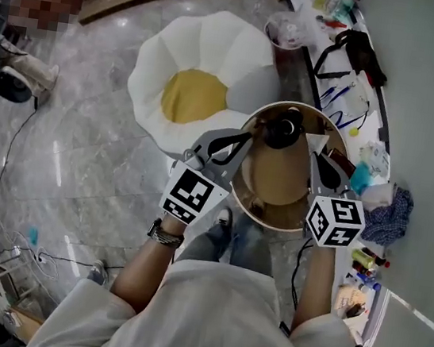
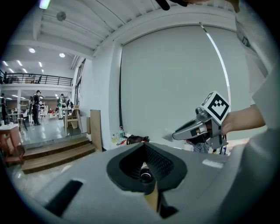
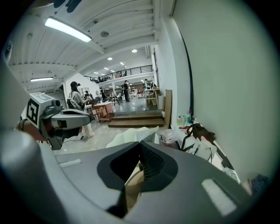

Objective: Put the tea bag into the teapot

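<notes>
A dark teapot [image 1: 283, 128] stands at the far side of a round wooden table [image 1: 275, 186]. My left gripper [image 1: 247, 139] hovers just left of the pot with its jaws together and nothing held; the left gripper view shows a dark round part of the teapot [image 2: 145, 175] below the jaws. My right gripper [image 1: 315, 149] is just right of the pot, shut on a small pale tea bag [image 1: 316, 141]. In the left gripper view, the tea bag [image 2: 168, 137] sticks out of the right gripper [image 2: 192, 129]. The bag is hidden in the right gripper view.
A white flower-shaped cushion with a yellow centre [image 1: 197, 86] lies on the floor left of the table. A long white shelf [image 1: 370, 110] along the wall carries a black bag [image 1: 358, 51], a blue cloth [image 1: 390, 215] and small bottles. A clear bin [image 1: 286, 29] stands beyond.
</notes>
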`<state>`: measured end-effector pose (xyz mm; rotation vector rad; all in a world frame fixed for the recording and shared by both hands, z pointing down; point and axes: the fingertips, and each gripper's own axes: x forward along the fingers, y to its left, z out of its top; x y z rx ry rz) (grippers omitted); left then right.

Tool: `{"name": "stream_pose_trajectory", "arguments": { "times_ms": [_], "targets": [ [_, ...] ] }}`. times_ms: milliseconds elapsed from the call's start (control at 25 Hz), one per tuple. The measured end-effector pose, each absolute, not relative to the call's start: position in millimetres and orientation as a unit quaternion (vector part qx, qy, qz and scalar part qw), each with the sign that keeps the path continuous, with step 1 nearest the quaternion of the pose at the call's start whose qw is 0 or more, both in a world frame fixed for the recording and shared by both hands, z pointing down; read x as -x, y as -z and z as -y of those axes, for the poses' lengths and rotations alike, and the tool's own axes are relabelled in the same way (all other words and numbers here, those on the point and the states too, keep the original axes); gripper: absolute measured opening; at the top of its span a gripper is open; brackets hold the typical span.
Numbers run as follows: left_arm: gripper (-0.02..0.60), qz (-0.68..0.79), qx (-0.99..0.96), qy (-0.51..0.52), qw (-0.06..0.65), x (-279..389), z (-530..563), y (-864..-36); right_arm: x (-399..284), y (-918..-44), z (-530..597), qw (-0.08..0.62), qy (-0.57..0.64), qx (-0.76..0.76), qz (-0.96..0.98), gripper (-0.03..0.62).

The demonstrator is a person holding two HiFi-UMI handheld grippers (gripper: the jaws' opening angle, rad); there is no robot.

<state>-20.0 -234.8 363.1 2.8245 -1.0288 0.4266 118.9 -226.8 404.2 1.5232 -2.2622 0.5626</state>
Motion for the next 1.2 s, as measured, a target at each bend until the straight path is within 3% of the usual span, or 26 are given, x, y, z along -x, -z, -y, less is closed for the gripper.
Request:
{"name": "stream_pose_trajectory", "arguments": {
  "times_ms": [1200],
  "targets": [
    [0.006,0.429,-0.862,-0.199,0.186,-21.5,336.8,-516.1,-172.0,-633.8,341.3,0.358,-0.274,-0.388,0.803,0.002]
  ]
}}
